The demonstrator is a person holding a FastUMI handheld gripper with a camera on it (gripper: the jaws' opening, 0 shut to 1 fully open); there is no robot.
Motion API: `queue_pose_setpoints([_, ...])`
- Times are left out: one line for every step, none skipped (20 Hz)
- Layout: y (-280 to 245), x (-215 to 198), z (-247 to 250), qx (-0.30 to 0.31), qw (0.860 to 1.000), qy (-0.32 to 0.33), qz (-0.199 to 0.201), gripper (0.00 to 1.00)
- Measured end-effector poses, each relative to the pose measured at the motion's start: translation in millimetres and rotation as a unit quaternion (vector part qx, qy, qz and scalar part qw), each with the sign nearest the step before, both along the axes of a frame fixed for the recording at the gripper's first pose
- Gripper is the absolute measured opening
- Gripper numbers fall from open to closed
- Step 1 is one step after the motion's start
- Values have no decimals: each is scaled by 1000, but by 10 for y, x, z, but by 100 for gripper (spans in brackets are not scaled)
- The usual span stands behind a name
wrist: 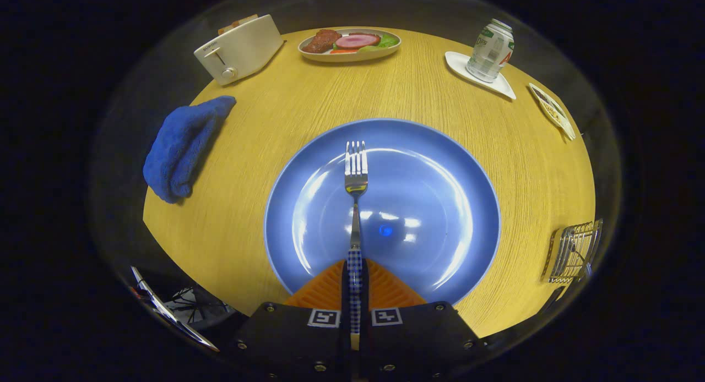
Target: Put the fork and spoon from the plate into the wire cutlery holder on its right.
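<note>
A steel fork (pixel 356 195) with a blue-and-white checked handle points away from me over the blue plate (pixel 440 167). My gripper (pixel 355 272) is shut on the fork's handle, both fingers pressed against it. The tines reach out above the plate's middle; whether the fork touches the plate I cannot tell. The wire cutlery holder (pixel 573 251) stands to the right of the plate near the table's edge, and a dark handle shows inside it.
The round wooden table (pixel 385 90) carries a blue cloth (pixel 182 145) at the left, a white toaster (pixel 239 49), a dish of meat and greens (pixel 350 43) at the back, a can (pixel 490 50) on a white coaster, and a small snack dish (pixel 552 110).
</note>
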State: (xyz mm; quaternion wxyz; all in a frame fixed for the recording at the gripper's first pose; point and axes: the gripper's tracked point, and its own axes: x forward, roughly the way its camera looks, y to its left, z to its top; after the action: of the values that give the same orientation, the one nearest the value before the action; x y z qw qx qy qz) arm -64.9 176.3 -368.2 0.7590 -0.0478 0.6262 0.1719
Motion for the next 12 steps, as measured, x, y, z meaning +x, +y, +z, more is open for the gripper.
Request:
queue_pose_setpoints([-7, -21, 5, 0, 1000, 5, 8, 6])
queue_pose_setpoints([-14, -15, 8, 2, 1000, 8, 15, 7])
queue_pose_setpoints([-37, -9, 18, 1, 1000, 11, 26, 7])
queue_pose_setpoints([-63, 3, 57, -2, 999, 12, 39, 7])
queue_pose_setpoints([-89, 7, 110, -6, 998, 10, 56, 7])
queue_pose_setpoints([-135, 8, 164, -10, 997, 9, 70, 7])
queue_pose_setpoints([-188, -11, 215, -12, 997, 11, 76, 7])
queue_pose_setpoints([-248, -14, 268, -12, 997, 10, 78, 7])
queue_pose_setpoints([-279, -11, 306, -13, 997, 9, 80, 7])
queue_pose_setpoints([-314, -7, 345, -14, 996, 7, 82, 7])
queue_pose_setpoints([-352, -15, 381, -16, 996, 7, 87, 6])
queue_pose_setpoints([-404, -34, 431, -19, 996, 8, 92, 6])
